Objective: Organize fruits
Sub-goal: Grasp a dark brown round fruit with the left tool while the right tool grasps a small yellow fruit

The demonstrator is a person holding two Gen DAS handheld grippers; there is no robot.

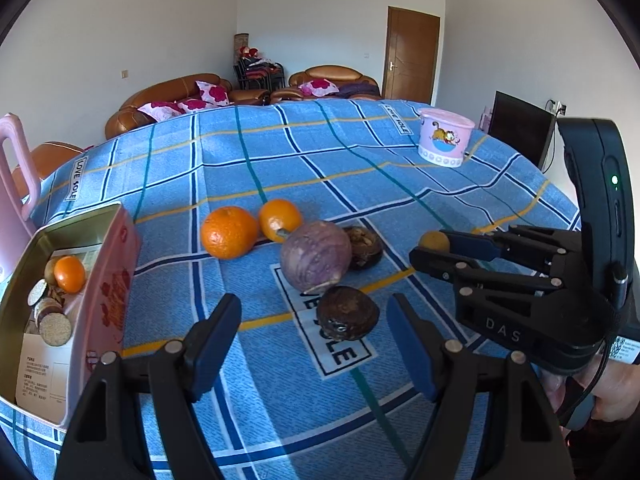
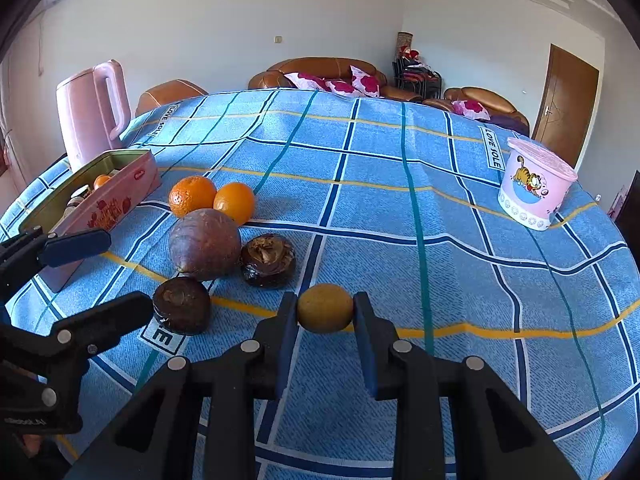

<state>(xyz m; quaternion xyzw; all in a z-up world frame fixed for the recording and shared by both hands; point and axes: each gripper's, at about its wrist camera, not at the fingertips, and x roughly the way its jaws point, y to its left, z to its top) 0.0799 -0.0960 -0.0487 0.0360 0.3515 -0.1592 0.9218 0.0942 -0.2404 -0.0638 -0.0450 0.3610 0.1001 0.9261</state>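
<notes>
Our right gripper point(image 2: 325, 308) pinches the small yellow-brown fruit point(image 2: 325, 308) across its middle on the tablecloth point(image 2: 440, 208); light, firm, round, may roll. Left gripper point(image 1: 312, 344) gapes wide, empty, near dark fruit point(image 1: 347, 313).

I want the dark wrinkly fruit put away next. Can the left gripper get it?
Probably yes. The left gripper is open, and the dark wrinkly fruit lies on the cloth just ahead of its fingers, nothing between.
</notes>
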